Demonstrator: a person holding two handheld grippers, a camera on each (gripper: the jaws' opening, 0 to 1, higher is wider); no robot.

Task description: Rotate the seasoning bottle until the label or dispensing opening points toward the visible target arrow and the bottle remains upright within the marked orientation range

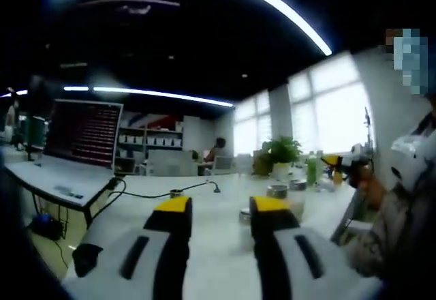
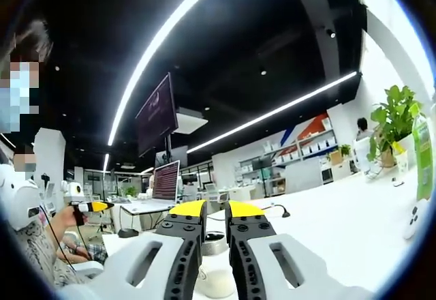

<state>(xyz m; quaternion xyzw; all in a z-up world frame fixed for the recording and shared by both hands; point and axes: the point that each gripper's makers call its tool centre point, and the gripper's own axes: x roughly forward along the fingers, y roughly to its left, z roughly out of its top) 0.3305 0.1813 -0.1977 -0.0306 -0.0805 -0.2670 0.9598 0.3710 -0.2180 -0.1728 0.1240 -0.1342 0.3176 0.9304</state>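
A green bottle [image 1: 312,169] stands upright on the white table [image 1: 204,259], far right of my left gripper [image 1: 223,206], beside a potted plant [image 1: 281,153]. My left gripper's yellow-tipped jaws are apart with nothing between them. A person's hand holds my right gripper [image 1: 340,162] up near the bottle. In the right gripper view the same green bottle [image 2: 422,157] is at the far right edge. My right gripper [image 2: 216,210] has a narrow gap between its jaws and holds nothing. The left gripper [image 2: 92,206] shows at the left, in a person's hand. No arrow mark is visible.
An open laptop [image 1: 82,136] sits on a side desk at left, with cables [image 1: 157,194] trailing over the table. Small round tins [image 1: 277,191] lie ahead of the left jaws. A round dish [image 2: 214,242] sits behind the right jaws. A small white device [image 2: 411,221] lies at right.
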